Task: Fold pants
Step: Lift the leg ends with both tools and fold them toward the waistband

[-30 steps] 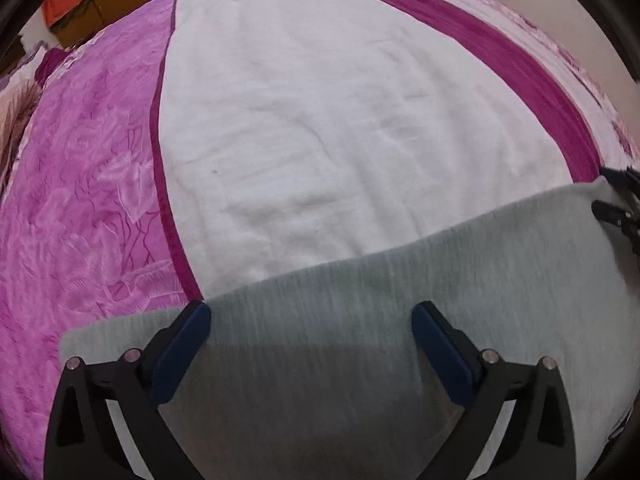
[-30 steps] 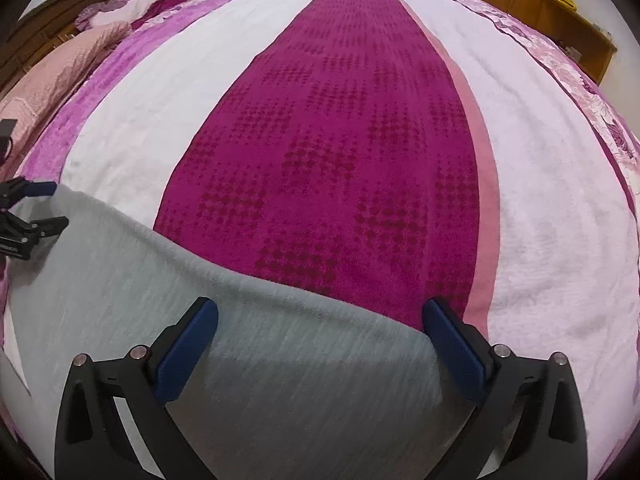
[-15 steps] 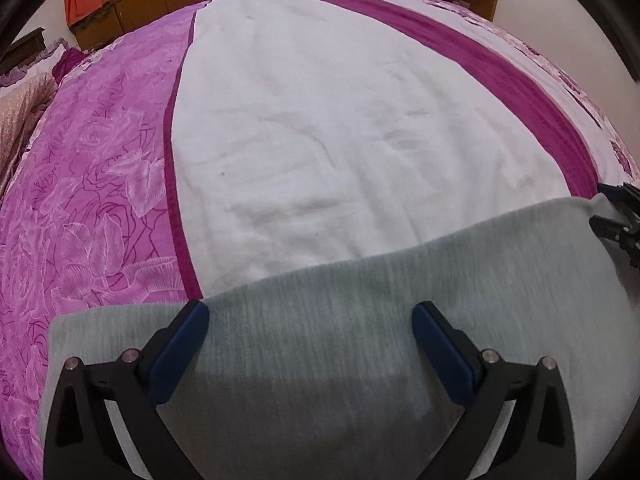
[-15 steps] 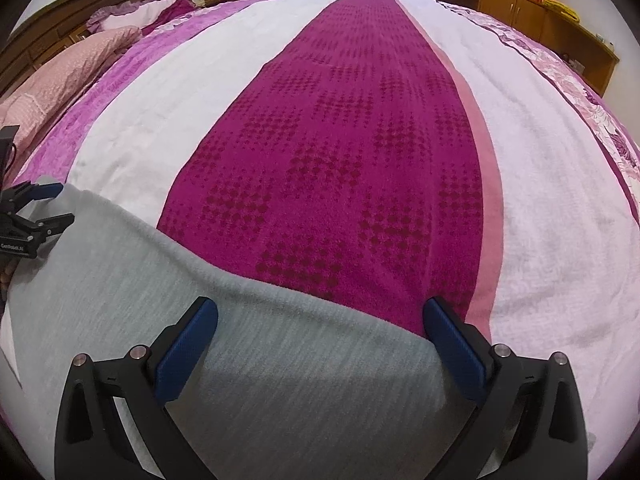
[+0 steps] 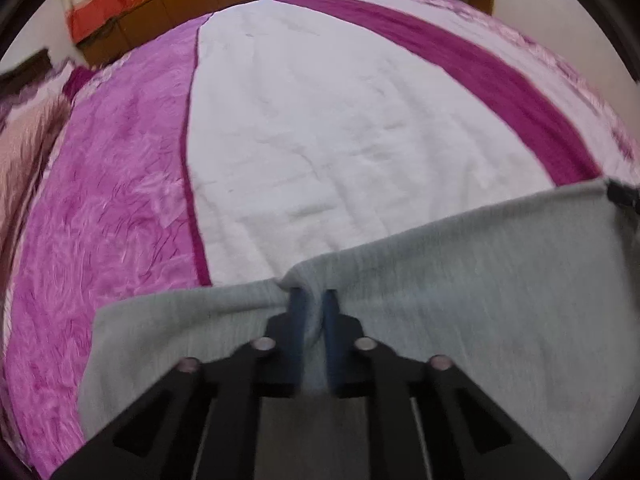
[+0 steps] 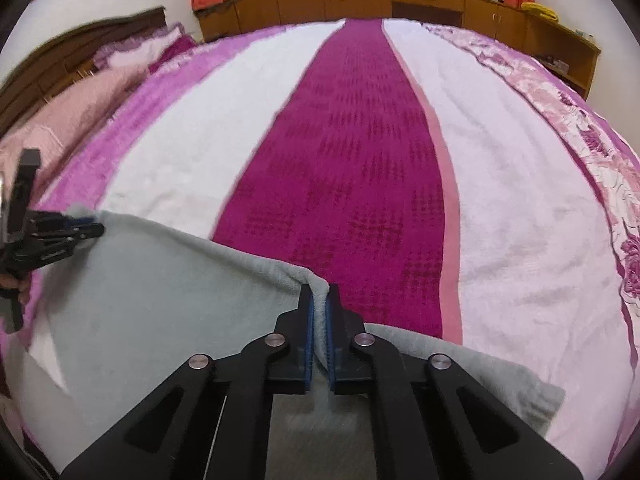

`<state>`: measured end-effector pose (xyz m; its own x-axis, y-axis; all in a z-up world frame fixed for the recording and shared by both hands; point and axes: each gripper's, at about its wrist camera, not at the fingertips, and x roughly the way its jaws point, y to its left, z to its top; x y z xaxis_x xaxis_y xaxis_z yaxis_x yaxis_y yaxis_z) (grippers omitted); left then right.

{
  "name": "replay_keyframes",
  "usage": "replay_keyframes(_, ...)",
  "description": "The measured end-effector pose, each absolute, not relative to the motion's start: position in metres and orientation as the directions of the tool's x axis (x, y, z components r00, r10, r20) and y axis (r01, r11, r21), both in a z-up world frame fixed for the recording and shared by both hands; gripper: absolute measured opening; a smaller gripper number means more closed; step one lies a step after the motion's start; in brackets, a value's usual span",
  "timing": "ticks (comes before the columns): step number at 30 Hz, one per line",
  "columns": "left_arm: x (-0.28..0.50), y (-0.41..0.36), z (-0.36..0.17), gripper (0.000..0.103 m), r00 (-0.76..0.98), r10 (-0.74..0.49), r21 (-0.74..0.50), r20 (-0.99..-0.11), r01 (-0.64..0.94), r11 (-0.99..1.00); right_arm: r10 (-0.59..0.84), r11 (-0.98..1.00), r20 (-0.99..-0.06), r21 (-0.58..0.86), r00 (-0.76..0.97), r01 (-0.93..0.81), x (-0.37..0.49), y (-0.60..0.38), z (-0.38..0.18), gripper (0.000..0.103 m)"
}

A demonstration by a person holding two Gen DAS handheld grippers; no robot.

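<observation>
Grey pants point(image 5: 460, 280) point(image 6: 160, 280) lie across the near part of a bed. My left gripper point(image 5: 313, 298) is shut on their far edge, a pinch of grey cloth bunched between the blue pads. My right gripper point(image 6: 319, 294) is shut on the same far edge further right, a fold of cloth standing up between its pads. In the right wrist view the left gripper point(image 6: 86, 226) shows at the left edge, clamped on the cloth's corner. The right gripper's tip point(image 5: 620, 196) peeks in at the right border of the left wrist view. The edge is lifted slightly off the bed.
The bedspread point(image 6: 360, 160) has white, pink and dark magenta stripes and stretches far ahead. Pillows point(image 6: 80, 100) and a wooden headboard point(image 6: 60, 52) sit at the left. Wooden cabinets point(image 6: 400, 0) line the far wall.
Both grippers went from wide open over the pants' far edge to shut on it. Both have risen a little, lifting the edge; more of the room shows.
</observation>
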<state>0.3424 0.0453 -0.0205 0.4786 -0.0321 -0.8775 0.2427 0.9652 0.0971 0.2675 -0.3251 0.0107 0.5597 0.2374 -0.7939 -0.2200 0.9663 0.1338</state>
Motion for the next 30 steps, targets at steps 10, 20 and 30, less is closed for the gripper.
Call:
replay_keyframes(10,0.264,0.068,0.041,0.004,0.572,-0.111,0.003,-0.813,0.194,0.981,0.301,0.948,-0.739,0.165,0.603,-0.272,0.205,-0.319,0.061,0.0)
replay_keyframes(20,0.181,0.066,0.068,0.003,0.589,-0.104,0.019,-0.802,0.2,0.98,0.303,0.944,-0.738,0.148,0.602,-0.294,0.131,-0.317,0.076,0.0)
replay_keyframes(30,0.12,0.061,0.082,0.003,0.606,-0.098,0.029,-0.79,0.197,0.98,0.325,0.945,-0.733,0.221,0.597,-0.242,0.073,-0.317,0.076,0.0)
